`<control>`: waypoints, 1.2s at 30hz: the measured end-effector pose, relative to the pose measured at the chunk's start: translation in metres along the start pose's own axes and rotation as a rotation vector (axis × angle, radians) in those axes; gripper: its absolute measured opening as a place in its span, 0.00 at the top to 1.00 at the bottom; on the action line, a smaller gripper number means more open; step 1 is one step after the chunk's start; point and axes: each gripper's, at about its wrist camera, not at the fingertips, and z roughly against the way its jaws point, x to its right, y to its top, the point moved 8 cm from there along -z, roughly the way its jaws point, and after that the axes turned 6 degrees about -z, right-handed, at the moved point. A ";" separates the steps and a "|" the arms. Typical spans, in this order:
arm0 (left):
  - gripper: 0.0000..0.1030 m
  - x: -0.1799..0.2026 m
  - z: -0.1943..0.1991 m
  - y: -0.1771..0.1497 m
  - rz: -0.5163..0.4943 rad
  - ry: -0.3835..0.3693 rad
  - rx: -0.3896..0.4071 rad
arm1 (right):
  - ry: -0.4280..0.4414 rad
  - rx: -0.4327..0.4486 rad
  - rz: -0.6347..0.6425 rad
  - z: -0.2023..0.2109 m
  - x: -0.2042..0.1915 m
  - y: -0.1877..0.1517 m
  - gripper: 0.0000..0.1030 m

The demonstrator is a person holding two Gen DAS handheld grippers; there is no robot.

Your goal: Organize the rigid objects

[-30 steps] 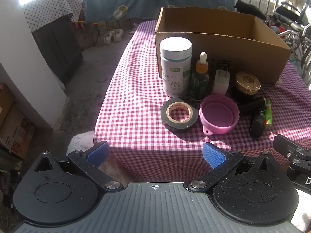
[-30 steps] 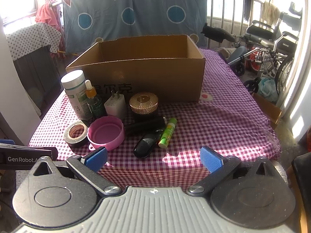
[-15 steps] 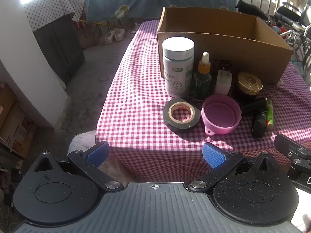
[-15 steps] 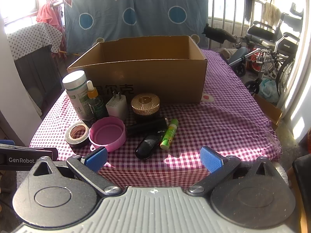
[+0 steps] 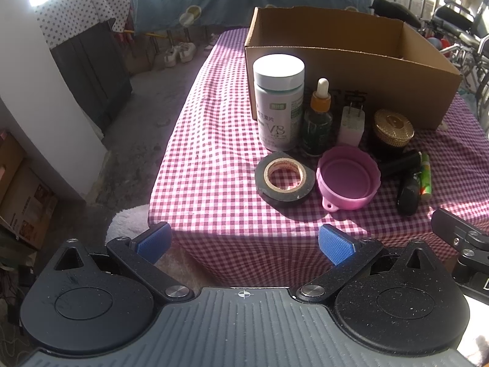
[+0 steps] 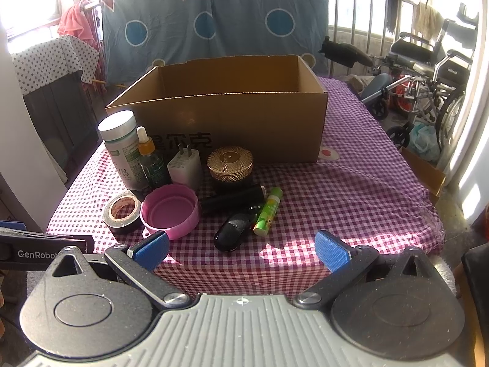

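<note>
both grippers, left gripper and right gripper, sit wide open and empty at the bottom of frame, cardboard box mid-frame behind the clutter.

bottles 2 | tape 1 | box 1

A blue sheet with circles and red triangles hangs far ahead of the tools. Off to the right, a wheelchair stands parked by the railing. Far left, a star-dotted cloth drapes a dark cabinet, white shoes on the floor beyond.
</note>
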 end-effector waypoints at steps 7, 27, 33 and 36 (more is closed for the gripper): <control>0.01 0.002 -0.005 -0.001 -0.004 0.001 -0.014 | 0.002 -0.011 -0.008 -0.004 0.001 -0.002 0.00; 0.01 0.023 -0.018 0.007 -0.092 -0.086 0.036 | -0.023 -0.006 -0.087 -0.016 0.023 -0.003 0.00; 0.01 0.056 -0.009 0.024 -0.208 -0.224 0.168 | -0.045 0.053 -0.161 -0.018 0.056 0.010 0.02; 0.05 0.082 -0.002 0.031 -0.270 -0.347 0.222 | -0.015 0.043 -0.181 -0.027 0.066 0.019 0.07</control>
